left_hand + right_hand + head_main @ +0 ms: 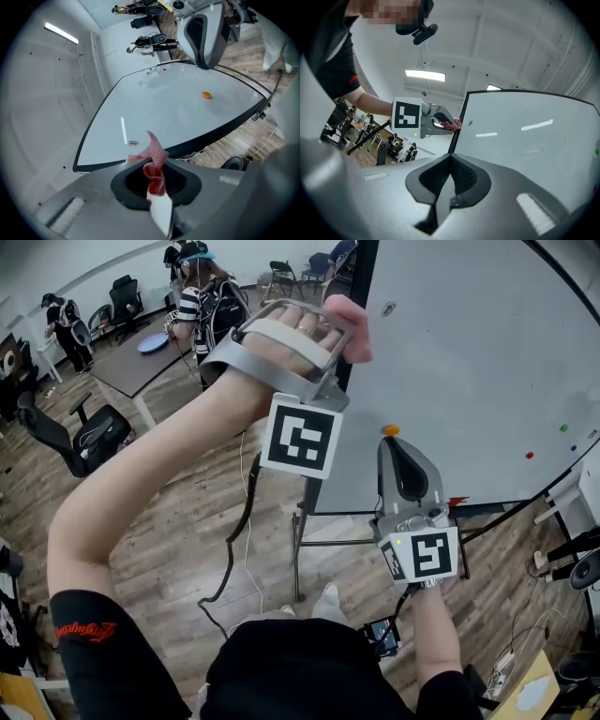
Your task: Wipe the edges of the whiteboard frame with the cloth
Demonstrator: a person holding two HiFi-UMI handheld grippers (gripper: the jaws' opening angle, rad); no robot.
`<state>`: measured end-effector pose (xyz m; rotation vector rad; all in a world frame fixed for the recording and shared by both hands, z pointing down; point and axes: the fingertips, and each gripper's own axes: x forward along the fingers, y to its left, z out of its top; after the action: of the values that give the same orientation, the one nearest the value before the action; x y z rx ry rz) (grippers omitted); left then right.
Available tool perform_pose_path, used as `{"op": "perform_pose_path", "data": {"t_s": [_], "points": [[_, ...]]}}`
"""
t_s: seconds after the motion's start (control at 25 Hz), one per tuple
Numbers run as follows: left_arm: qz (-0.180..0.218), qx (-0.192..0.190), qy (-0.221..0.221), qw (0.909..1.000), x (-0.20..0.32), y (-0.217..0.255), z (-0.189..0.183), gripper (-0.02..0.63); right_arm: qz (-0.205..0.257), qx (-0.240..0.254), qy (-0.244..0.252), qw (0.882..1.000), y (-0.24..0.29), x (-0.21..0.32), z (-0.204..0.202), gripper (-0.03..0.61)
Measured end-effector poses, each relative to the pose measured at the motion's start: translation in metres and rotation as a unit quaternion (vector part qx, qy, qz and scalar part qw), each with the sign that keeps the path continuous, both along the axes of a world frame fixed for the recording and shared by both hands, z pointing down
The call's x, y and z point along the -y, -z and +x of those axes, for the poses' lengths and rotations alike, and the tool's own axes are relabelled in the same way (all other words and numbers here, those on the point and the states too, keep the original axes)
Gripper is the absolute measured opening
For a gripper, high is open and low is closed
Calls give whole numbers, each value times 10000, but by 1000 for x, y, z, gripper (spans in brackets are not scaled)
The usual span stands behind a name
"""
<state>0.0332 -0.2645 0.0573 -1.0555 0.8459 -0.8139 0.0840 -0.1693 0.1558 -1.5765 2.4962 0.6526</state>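
Our left gripper (157, 191), fingers clamped on the crumpled pink-red cloth (154, 157), is at the whiteboard's black frame (212, 137), left edge; right gripper (449, 186) has its fingers together, empty; w/ so little cloth sticking out, we risk rubbing plastic on the frame or dropping it.

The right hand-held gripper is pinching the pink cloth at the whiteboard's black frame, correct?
Not quite: it is the left hand-held gripper that pinches the pink woven cloth at the whiteboard's black frame, as the left gripper view shows. The right hand-held gripper is shut on nothing.
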Motion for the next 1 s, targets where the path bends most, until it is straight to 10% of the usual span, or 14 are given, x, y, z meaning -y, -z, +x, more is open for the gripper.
{"op": "perform_pose_path", "data": {"t_s": [1.0], "points": [[-96, 361, -175, 9991, -1, -43, 2, 37, -129, 42, 82, 9999, -10, 12, -3, 2]]}}
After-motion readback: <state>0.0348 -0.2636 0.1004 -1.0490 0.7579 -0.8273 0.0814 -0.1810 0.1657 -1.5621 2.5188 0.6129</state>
